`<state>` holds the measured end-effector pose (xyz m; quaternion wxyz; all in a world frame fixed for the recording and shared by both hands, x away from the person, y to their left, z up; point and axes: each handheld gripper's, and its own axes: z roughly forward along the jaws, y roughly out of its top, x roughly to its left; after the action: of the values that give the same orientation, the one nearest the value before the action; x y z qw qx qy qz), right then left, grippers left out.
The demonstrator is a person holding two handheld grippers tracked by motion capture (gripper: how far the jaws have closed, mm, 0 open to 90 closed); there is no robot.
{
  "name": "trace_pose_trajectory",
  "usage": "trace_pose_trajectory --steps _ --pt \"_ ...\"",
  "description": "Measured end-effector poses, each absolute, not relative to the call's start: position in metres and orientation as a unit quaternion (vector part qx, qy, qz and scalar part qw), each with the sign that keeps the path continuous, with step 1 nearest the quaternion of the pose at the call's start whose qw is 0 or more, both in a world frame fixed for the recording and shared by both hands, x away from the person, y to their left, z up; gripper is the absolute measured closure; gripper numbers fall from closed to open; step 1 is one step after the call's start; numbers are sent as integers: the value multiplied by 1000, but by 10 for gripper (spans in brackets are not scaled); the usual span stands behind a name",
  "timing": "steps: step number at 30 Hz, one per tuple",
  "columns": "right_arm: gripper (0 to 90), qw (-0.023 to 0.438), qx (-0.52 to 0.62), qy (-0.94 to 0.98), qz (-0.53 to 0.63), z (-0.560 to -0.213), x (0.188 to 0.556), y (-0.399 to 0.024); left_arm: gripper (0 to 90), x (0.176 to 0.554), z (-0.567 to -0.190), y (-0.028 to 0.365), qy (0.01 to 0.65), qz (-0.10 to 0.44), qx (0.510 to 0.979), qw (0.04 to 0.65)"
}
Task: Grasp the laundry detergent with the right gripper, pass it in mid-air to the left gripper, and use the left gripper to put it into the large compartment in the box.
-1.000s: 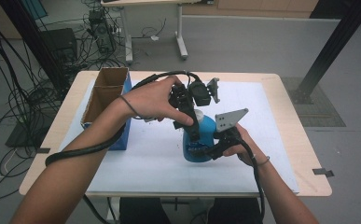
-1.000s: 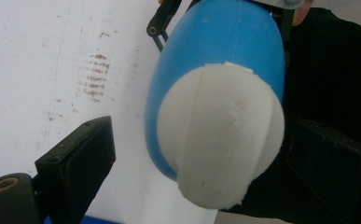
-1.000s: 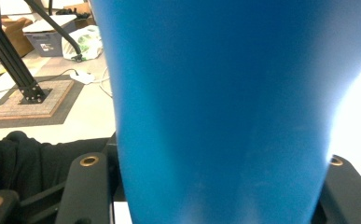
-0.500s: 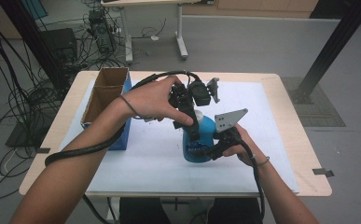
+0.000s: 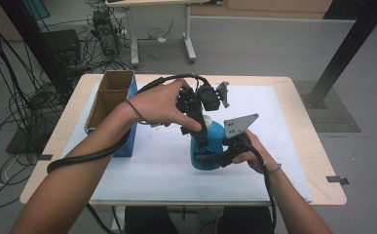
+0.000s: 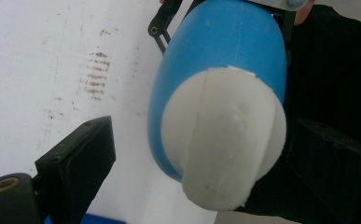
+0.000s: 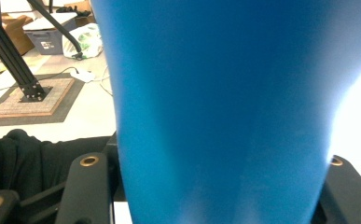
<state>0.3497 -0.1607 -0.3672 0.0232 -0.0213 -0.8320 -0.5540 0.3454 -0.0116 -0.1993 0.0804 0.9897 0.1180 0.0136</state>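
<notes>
Right hand-held gripper (image 5: pixel 214 157) clamping the blue bottle (image 5: pixel 210 148) low on its body, jaws pressed to both sides. Left hand-held gripper (image 5: pixel 201 138) hovering over the bottle's white cap (image 6: pixel 222 140), jaws spread (not touching). Bottle standing upright on the white surface (image 5: pixel 283 146), right of the cardboard box (image 5: pixel 109 97).

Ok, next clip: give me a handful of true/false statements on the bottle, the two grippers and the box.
1. The right gripper clamps the blue bottle at its body. True.
2. The left gripper is shut on the white cap. False: its jaws stand open on either side of the cap.
3. The bottle lies on its side. False: it stands on the white mat.
4. A cardboard box stands open at the mat's left edge. True.
</notes>
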Motion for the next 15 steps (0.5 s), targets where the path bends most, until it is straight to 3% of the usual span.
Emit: trace_pose_trajectory --steps 15 --pt "416 35 -7 -834 -551 -364 349 -158 104 342 -204 -19 100 13 993 64"
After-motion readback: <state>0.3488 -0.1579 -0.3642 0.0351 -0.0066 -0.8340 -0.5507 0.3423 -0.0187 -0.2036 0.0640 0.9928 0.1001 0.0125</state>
